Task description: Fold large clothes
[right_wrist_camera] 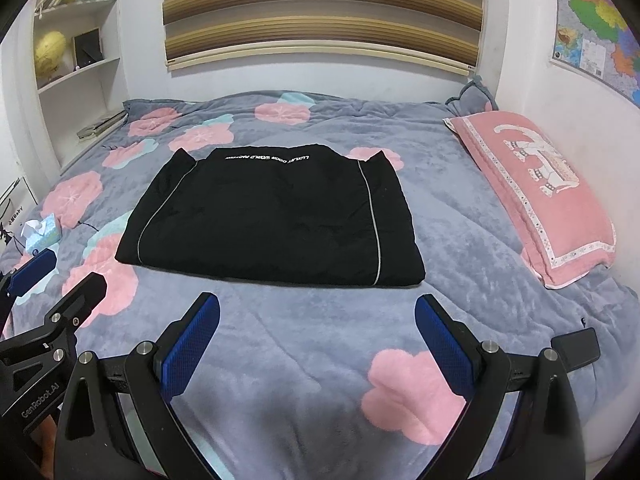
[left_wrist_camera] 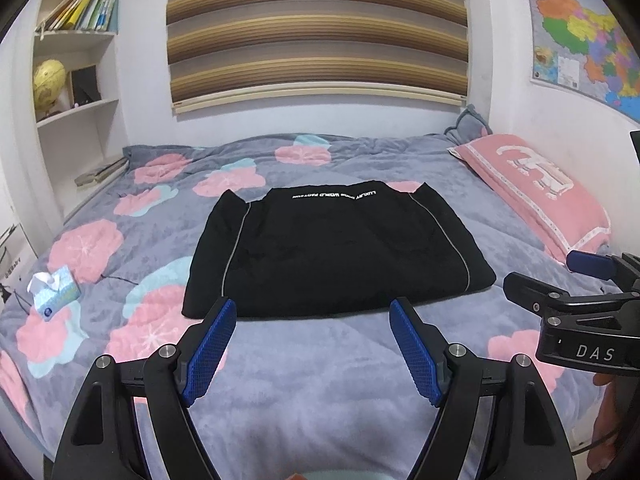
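Right up front, the left gripper (left_wrist_camera: 312, 316) hangs over the bedspread (left_wrist_camera: 320, 392) with its jaws spread wide, blue pads (left_wrist_camera: 210, 350) showing, nothing between them. Beside it the right gripper (right_wrist_camera: 318, 312) is just as wide apart and just as empty, and its blue fingertips (right_wrist_camera: 444, 350) hover above the grey, pink-flowered bedspread (right_wrist_camera: 280, 360). Each tool peeks into the other's view at the edge, so they're held side by side, near one another.

Just past the fingertips lies the black garment (left_wrist_camera: 336, 248), folded into a neat, flat rectangle in the middle of the bed, its near edge close to the left gripper's tips but not touching them. From the right wrist view the black garment (right_wrist_camera: 272, 216) shows two thin grey piping lines running front to back and a line of white lettering along its far edge.

Off to the left there's a tissue box (left_wrist_camera: 54, 290) on the bedspread, well apart from the garment. To the right, a pink pillow (right_wrist_camera: 536, 192) rests against the wall.

Further back, white shelves (left_wrist_camera: 76, 116) carry books and a yellow globe (left_wrist_camera: 48, 82), a striped blind (left_wrist_camera: 316, 32) hangs on the far wall, and a coloured map (left_wrist_camera: 584, 36) is pinned on the right.
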`<state>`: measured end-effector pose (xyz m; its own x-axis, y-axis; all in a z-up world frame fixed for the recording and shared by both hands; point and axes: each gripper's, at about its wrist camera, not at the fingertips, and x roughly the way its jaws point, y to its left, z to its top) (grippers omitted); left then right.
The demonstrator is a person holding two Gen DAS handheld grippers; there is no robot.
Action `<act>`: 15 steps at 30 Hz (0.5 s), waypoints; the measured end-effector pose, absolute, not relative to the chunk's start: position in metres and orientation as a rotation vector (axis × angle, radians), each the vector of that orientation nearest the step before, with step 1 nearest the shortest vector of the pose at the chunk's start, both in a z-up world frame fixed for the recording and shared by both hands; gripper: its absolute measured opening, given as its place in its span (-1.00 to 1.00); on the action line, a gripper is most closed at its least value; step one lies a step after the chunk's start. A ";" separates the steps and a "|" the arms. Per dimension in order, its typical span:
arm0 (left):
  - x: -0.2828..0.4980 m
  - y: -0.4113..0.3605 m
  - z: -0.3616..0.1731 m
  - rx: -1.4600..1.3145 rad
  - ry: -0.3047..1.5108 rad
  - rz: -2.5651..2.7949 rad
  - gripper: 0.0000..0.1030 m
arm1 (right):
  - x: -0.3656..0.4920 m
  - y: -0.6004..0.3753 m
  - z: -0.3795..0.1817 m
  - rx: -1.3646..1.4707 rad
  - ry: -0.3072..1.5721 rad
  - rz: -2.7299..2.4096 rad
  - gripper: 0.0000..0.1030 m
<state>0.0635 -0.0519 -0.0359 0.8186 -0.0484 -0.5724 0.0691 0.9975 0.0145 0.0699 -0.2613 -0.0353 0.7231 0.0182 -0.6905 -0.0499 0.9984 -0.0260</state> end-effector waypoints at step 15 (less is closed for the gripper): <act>0.064 -0.048 -0.038 0.023 0.623 -0.060 0.55 | 0.069 -0.262 -0.037 -0.031 0.762 0.048 0.92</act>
<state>0.0642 -0.0476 -0.0380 0.8106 -0.0495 -0.5836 0.0637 0.9980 0.0037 0.0690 -0.2615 -0.0375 0.7223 0.0316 -0.6909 -0.0545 0.9985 -0.0112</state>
